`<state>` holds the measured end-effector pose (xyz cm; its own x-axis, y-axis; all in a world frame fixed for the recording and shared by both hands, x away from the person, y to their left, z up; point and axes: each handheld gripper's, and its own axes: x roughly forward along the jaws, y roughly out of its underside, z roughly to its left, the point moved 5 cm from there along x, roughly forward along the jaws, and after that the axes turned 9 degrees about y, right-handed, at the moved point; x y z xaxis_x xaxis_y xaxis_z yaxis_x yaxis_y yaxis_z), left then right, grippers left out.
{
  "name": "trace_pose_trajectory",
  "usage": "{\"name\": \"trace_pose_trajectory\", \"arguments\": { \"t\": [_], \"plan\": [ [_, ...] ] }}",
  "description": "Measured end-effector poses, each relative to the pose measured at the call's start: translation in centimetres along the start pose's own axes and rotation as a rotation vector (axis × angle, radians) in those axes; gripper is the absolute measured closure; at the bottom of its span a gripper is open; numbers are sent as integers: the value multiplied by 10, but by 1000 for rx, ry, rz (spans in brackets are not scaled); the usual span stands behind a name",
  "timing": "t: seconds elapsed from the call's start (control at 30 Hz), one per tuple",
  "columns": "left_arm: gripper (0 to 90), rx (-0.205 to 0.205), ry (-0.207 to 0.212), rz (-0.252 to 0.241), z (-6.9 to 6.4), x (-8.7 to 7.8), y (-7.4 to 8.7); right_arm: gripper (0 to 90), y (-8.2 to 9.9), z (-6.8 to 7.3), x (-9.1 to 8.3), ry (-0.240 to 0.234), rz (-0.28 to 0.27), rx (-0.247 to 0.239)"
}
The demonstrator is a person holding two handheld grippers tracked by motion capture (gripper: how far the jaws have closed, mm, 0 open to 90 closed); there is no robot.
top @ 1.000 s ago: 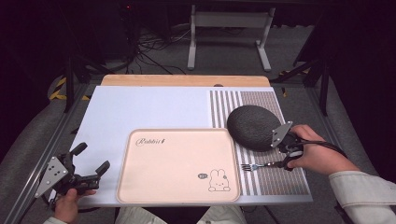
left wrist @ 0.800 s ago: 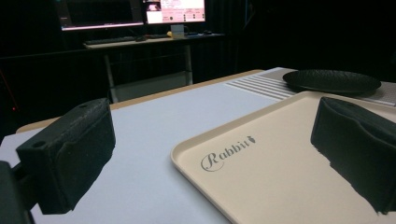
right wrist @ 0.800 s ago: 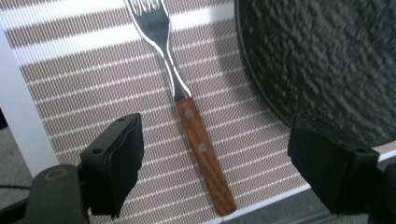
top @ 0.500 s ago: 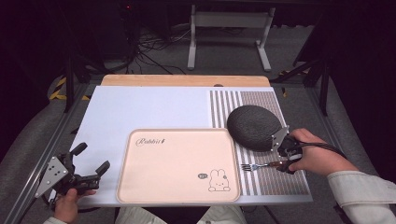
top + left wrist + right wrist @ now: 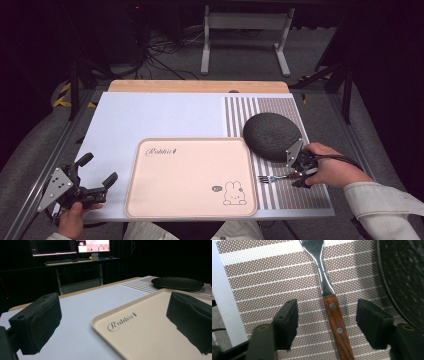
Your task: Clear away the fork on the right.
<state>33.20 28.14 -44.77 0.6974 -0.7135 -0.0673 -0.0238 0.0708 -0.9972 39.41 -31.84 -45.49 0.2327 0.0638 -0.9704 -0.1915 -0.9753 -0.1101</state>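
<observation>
Right gripper [image 5: 327, 322] is low over the fork [image 5: 329, 297], jaws straddling the wooden handle with a gap each side, pads not touching it; they've just been closing in, fork between them. Fork lies flat on the striped placemat [image 5: 310, 192], tines toward the tray [image 5: 190, 175], handle under the right gripper [image 5: 299, 170] in the high view. Tight on that side: the dark round plate [image 5: 272, 136] sits just behind the gripper, in the right gripper view its rim [image 5: 404, 277] is close beside one jaw; the mat's near edge and the table's right edge are both near the hand. The fork's tines end just short of the tray's right rim, a narrow strip of mat between. Left gripper [image 5: 95, 180] hovers off the near-left corner of the table, jaws wide, nothing between them; in the left gripper view its pads [image 5: 37, 320] frame the tray [image 5: 150, 325] corner. Open room: the whole pale blue sheet [image 5: 165, 115] left of and behind the tray is bare, as is the tray's own surface. Writing: script "Rabbit" at the tray's far-left corner [image 5: 121, 322], plus a rabbit drawing [image 5: 234, 192] with a small speech bubble at its near-right corner; bubble text too small to read.
</observation>
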Motion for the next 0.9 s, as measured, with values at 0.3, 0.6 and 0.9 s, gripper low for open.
{"name": "trace_pose_trajectory", "arguments": {
  "t": [0.3,0.6,0.9],
  "plan": [
    [4,-2,1,-2,0,0,0,580,2,-5,6,-18,45,-39],
    [7,-2,20,4,-2,-1,0,739,0,-5,9,-51,24,-68],
    [7,-1,20,6,-2,-1,0,782,2,-6,9,-67,-10,-68]
  ]
}}
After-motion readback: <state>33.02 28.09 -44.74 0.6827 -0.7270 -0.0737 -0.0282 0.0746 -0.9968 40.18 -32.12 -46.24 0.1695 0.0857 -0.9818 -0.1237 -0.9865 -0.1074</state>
